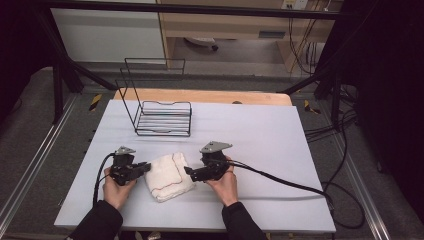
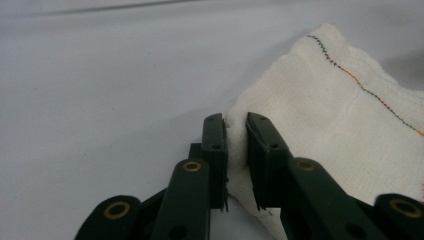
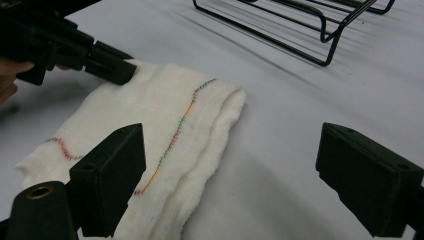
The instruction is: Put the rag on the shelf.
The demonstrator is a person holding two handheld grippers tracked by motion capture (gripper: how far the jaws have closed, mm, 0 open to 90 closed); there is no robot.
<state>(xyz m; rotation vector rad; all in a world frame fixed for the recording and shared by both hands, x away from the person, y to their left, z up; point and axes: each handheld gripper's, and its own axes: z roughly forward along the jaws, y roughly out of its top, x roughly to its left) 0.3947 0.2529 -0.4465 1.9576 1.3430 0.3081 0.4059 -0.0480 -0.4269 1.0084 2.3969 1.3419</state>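
A folded white cloth [image 1: 168, 176] with coloured stitching lies on the white table near the front edge. My left gripper [image 1: 146, 166] is at the cloth's left edge, jaws pinched on a corner of it [image 2: 236, 131]. In the right gripper view the same left gripper [image 3: 117, 70] touches the cloth [image 3: 165, 130]. My right gripper [image 1: 189, 173] hovers at the cloth's right edge with its jaws wide apart [image 3: 230, 180] and nothing between them.
A black wire rack [image 1: 162, 118] stands on the table behind the cloth, also seen in the right gripper view as a wire rack [image 3: 320, 30]. Cables [image 1: 280, 180] trail off to the right. A wooden board [image 1: 200, 96] edges the table's far side.
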